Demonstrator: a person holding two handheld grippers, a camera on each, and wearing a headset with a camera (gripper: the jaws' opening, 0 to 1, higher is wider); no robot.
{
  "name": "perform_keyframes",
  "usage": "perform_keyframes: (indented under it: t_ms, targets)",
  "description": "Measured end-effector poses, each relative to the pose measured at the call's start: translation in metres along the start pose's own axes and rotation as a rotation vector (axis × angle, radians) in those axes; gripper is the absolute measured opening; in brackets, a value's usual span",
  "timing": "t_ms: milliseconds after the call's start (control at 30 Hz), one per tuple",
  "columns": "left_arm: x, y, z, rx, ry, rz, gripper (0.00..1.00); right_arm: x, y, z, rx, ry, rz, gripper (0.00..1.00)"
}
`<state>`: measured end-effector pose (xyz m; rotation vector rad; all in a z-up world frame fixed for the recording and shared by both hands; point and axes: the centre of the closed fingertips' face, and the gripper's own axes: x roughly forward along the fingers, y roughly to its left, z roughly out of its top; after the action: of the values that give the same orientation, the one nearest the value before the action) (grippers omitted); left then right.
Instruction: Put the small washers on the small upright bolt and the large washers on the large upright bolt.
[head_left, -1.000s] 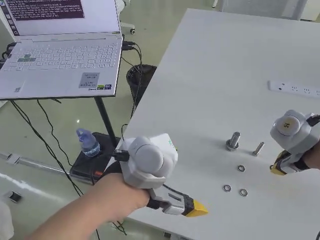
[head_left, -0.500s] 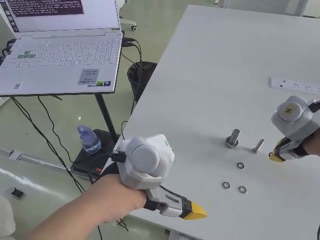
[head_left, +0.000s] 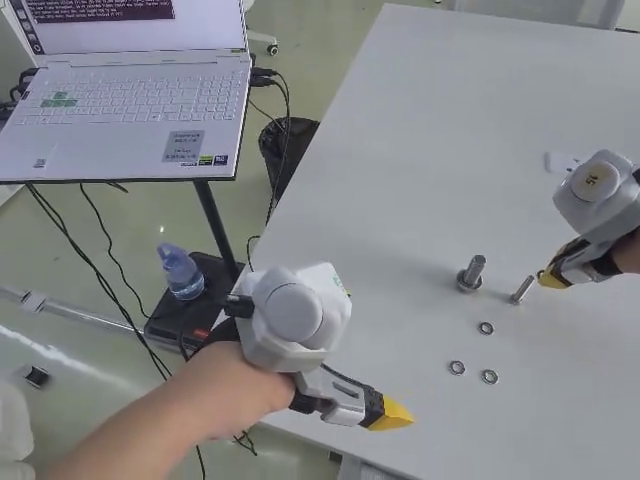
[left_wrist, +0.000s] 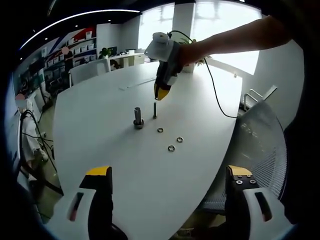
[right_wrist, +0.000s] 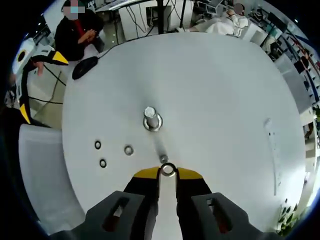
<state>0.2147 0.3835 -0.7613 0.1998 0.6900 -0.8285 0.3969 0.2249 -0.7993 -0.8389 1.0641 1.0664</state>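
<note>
Two bolts stand upright on the white table (head_left: 440, 150): a large bolt (head_left: 471, 273) and, to its right, a thin small bolt (head_left: 521, 290). Three loose washers (head_left: 486, 328), (head_left: 457, 368), (head_left: 490, 377) lie in front of them. My right gripper (head_left: 553, 278) hangs just right of the small bolt's top. In the right gripper view its yellow tips (right_wrist: 167, 172) are shut on a washer (right_wrist: 167, 170), directly over the small bolt (right_wrist: 163, 159). My left gripper (head_left: 390, 413) hovers at the table's near edge, and its jaws (left_wrist: 167, 180) stand wide open with nothing between them.
A laptop (head_left: 130, 110) on a stand sits left of the table, with a water bottle (head_left: 180, 272) and cables on the floor below. A white power strip (head_left: 558, 160) lies at the table's far right. The table's left edge runs diagonally beside my left gripper.
My right gripper has moved away from me across the table, from beside the loose washers up to the small bolt's top. My left gripper has stayed put.
</note>
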Motion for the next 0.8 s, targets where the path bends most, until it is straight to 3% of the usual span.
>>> perform_keyframes:
  t_ms: [233,800]
  targets:
    - [0.0,-0.002,-0.003,-0.003,0.007,-0.006,0.92,0.008,0.007,0.002,-0.005,0.003,0.011,0.12]
    - [0.001,-0.002,-0.01,-0.013,0.021,-0.015,0.9,0.015,0.005,0.004,-0.013,0.023,0.006,0.12]
